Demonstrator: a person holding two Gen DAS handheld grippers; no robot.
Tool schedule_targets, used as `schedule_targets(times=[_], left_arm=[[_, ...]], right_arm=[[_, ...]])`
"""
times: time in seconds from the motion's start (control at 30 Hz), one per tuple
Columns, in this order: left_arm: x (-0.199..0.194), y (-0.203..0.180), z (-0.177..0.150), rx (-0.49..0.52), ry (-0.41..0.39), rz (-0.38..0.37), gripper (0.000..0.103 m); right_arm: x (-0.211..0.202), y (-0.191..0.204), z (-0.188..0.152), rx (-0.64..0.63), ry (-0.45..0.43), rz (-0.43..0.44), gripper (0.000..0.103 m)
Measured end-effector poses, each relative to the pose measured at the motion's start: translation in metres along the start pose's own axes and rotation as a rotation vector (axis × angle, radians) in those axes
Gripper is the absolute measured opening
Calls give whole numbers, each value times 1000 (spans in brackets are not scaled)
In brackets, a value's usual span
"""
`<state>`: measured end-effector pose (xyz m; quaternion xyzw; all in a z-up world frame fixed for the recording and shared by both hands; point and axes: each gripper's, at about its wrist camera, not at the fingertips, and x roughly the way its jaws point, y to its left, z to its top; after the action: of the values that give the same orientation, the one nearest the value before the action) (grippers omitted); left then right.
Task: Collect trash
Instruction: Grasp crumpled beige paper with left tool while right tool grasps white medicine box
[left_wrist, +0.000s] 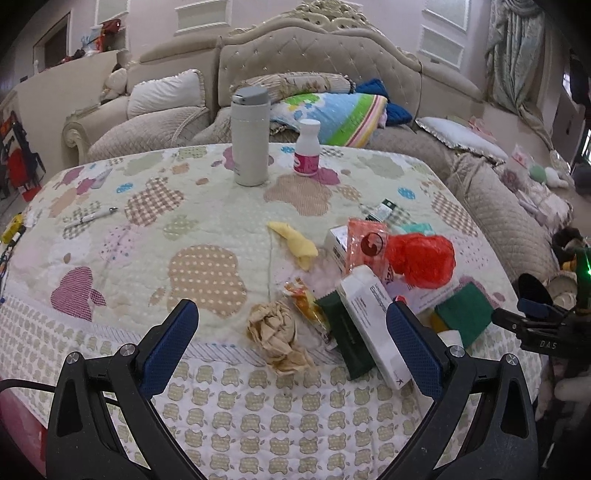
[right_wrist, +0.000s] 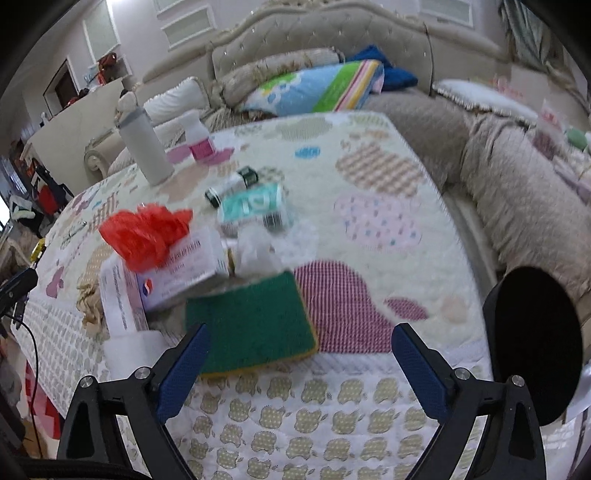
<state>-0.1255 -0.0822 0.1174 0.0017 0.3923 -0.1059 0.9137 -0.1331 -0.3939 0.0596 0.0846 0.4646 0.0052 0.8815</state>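
Observation:
A pile of trash lies on the quilted table cover (left_wrist: 147, 240). It includes crumpled brown paper (left_wrist: 275, 336), a yellow snack wrapper (left_wrist: 306, 306), a dark green packet (left_wrist: 343, 332), a white medicine box (left_wrist: 373, 325), a red plastic bag (left_wrist: 424, 258) and a green sponge (right_wrist: 251, 325). My left gripper (left_wrist: 291, 314) is open and hovers above the crumpled paper and packets, with nothing gripped. In the right wrist view, my right gripper (right_wrist: 301, 332) is open over the sponge's near right edge, and its pads touch nothing. A teal box (right_wrist: 255, 206) lies further back.
A grey flask (left_wrist: 249, 136) and a white bottle with a pink label (left_wrist: 307, 147) stand at the table's far side. A pen (left_wrist: 92, 218) lies at the left. A sofa (left_wrist: 332, 66) wraps the back and right. A black round object (right_wrist: 535, 343) sits close on the right.

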Motion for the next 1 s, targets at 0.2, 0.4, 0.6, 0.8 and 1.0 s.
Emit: schedule_targets(times=[0.2, 0.4, 0.6, 0.8, 1.0], left_arm=[[4, 13, -4, 11, 20, 30, 101], [16, 27, -20, 64, 89, 63, 93], [37, 43, -19, 8, 128, 20, 92], [69, 44, -17, -37, 180, -35, 79], [90, 43, -21, -45, 239, -93, 37]], right_arm=[[-2, 10, 3, -32, -2, 17, 98], [-6, 37, 7, -88, 6, 108, 98], [-12, 87, 17, -180, 3, 236, 92], [3, 137, 18, -280, 44, 302, 80], [41, 160, 20, -309, 118, 284, 65]])
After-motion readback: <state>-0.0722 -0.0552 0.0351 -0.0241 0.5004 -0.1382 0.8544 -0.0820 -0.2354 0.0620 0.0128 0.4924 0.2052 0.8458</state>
